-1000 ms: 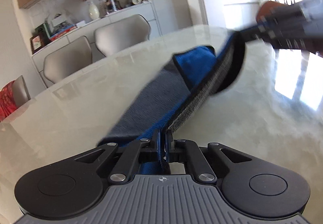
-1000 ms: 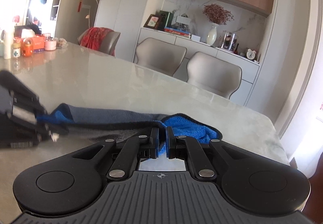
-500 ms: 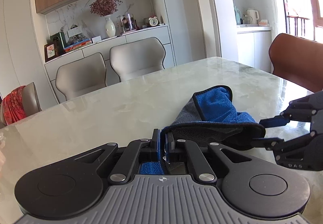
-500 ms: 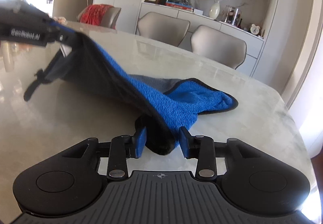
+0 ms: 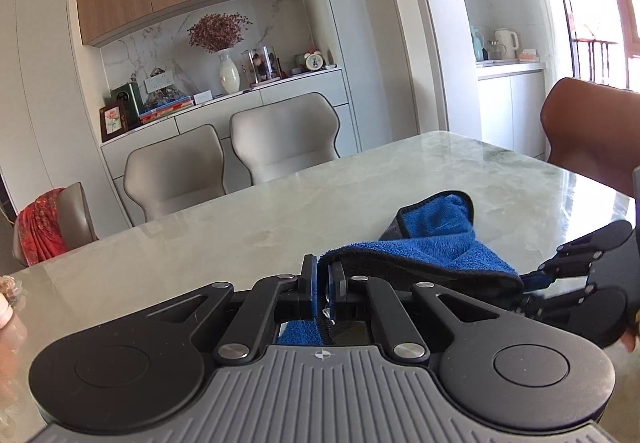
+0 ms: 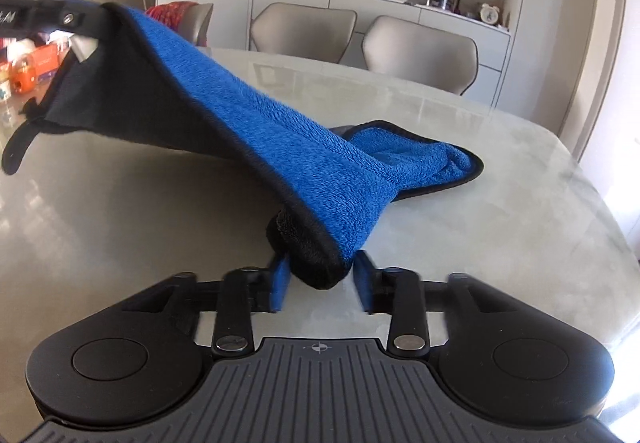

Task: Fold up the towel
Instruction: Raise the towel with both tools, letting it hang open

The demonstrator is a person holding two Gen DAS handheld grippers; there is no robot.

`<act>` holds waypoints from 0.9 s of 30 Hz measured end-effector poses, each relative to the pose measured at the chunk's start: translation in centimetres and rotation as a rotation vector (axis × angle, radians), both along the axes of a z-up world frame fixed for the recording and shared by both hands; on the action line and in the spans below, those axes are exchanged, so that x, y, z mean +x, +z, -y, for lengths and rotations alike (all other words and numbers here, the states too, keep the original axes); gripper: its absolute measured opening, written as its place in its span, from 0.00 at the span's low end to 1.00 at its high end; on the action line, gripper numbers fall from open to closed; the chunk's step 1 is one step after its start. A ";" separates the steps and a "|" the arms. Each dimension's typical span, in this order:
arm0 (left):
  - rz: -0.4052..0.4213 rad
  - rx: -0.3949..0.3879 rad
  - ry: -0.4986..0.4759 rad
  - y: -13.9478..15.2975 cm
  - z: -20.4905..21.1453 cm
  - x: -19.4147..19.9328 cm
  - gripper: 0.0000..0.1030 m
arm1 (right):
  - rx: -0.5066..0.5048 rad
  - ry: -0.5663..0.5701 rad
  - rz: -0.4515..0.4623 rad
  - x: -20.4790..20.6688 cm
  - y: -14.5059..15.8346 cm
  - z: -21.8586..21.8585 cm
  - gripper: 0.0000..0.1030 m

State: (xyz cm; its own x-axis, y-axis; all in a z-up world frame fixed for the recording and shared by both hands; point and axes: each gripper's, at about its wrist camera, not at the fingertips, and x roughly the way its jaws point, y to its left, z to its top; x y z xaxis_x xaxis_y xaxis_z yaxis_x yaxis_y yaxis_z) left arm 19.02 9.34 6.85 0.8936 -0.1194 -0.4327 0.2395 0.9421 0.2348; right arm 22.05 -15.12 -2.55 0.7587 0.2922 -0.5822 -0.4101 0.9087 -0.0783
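Observation:
A blue towel (image 6: 280,131) with a dark grey back and black trim hangs stretched above the marble table (image 6: 480,211). Its far end rests on the table top. My left gripper (image 5: 323,283) is shut on one towel corner; the towel (image 5: 436,243) runs off to the right. In the right wrist view the left gripper (image 6: 60,17) holds that corner up at the top left. My right gripper (image 6: 322,285) is open, its blue pads (image 6: 280,281) apart, with the towel's other corner lying loose between them. The right gripper also shows in the left wrist view (image 5: 560,283).
Two beige chairs (image 5: 280,139) stand behind the table, a brown chair (image 5: 592,135) at the right. A chair with a red cloth (image 5: 40,231) is at the left. Bottles and boxes (image 6: 36,63) sit on the table's far left. A sideboard (image 6: 400,3) lines the wall.
My right gripper has opened from its grip on the towel corner. Both grippers lifted the towel off the table, then the left one levelled out.

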 end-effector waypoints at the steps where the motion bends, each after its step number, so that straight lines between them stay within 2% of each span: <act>1: -0.007 0.006 0.002 -0.2 -0.2 0.0 0.04 | -0.002 -0.012 0.020 -0.1 0.3 0.3 0.08; 2: -0.020 0.011 0.003 -0.5 -0.3 0.0 0.04 | -0.007 -0.015 0.033 -0.2 0.4 0.3 0.08; 9: -0.080 0.031 -0.046 -2.2 -0.2 -0.7 0.05 | -0.159 -0.072 0.302 -2.9 5.2 1.8 0.08; 13: -0.058 0.098 -0.082 -2.3 1.1 -2.1 0.04 | -0.184 -0.071 0.388 -4.4 8.5 2.6 0.07; 22: 0.024 0.184 -0.125 1.4 3.1 -4.9 0.04 | -0.260 -0.064 0.557 -8.0 14.1 3.5 0.06; 27: 0.054 0.226 -0.139 3.3 3.9 -5.8 0.04 | -0.279 -0.055 0.592 -9.2 16.4 4.2 0.06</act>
